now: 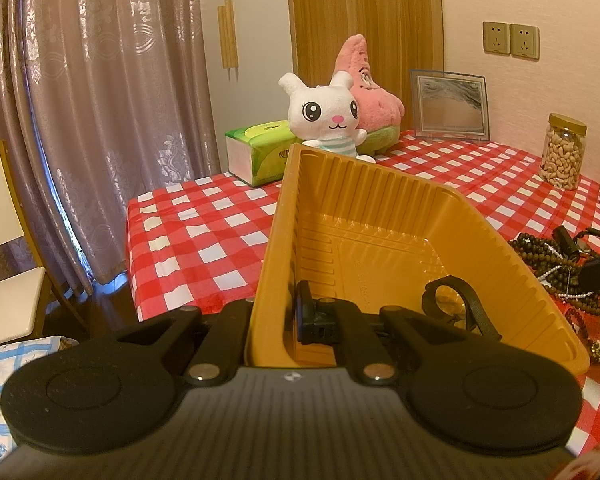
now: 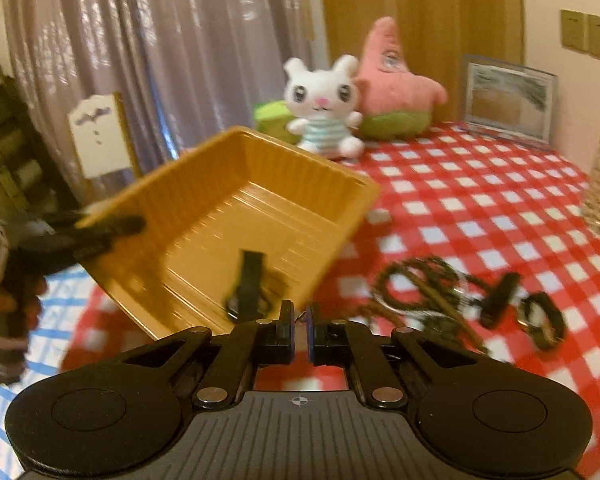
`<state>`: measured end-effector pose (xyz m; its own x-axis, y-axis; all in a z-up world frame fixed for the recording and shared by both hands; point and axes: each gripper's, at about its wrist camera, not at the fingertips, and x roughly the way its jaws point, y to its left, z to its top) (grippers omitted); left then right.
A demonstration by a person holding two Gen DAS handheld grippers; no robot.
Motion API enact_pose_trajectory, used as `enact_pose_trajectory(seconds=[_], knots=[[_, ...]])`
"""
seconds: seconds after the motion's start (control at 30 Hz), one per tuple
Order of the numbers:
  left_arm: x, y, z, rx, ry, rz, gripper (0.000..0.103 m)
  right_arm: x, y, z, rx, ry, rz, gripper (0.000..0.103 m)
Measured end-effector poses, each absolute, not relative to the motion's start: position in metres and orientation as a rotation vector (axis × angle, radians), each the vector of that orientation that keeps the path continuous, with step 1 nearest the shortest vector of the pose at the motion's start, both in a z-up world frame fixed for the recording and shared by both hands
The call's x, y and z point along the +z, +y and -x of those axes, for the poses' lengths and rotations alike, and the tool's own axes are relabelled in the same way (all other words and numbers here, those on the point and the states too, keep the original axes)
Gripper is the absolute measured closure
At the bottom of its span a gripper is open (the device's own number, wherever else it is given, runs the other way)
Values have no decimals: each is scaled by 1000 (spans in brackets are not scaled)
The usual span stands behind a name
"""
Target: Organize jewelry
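The yellow tray point(image 1: 380, 232) is clamped by its side wall in the left gripper point(image 1: 274, 320) and held tilted above the checked tablecloth point(image 1: 188, 240), presumably so that pieces can be dropped in; a black strap point(image 1: 460, 304) already lies inside. The right gripper point(image 2: 299, 330) is closed, and nothing can be made out between its pads. The pile of beads point(image 2: 432, 296) on the cloth is blurred there and cut off at the left view's edge.

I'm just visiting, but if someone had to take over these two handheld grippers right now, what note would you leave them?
Left gripper: shut on the wall of the yellow tray, holding it tilted above the checkered table.
Right gripper: shut, nothing in it.
Done: one black strap lies in the tray.
Left: bead strings and dark strap pieces lie on the table.
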<state>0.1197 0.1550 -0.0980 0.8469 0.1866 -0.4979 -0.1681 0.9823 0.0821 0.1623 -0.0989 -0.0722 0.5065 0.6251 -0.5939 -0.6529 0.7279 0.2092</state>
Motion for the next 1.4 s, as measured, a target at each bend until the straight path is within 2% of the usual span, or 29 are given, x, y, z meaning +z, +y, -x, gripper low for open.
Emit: enact_pose_trajectory(seconds=[0.27,0.33,0.4,0.63,0.7,0.77,0.97,1.23,1.4], knots=[[-99,154,-120,183,533,-40,98,-83,-72,-171,796,770,28,96],[-99,154,-121,183,533,-40,98,-81,-73,-170,794,767,26,91],[-99,154,-121,183,533,-40,98,-79,-75,-169,794,762,20,78],[-97,154,-123,180,532,-43,98,-76,-98,-168,702,763,-37,67],[-97,154,-123,179,531,-42,98,-81,-110,-168,655,782,-45,51],[-97,154,-123,179,532,-42,98,-90,-122,-168,604,810,-42,48],[-97,155,-123,179,532,-42,98,-127,-134,-175,512,920,17,48],[-97,154,-124,177,533,-44,98,-138,-119,-171,490,911,108,48],[-97,154,-124,177,535,-44,98,-138,-113,-166,499,891,147,78]])
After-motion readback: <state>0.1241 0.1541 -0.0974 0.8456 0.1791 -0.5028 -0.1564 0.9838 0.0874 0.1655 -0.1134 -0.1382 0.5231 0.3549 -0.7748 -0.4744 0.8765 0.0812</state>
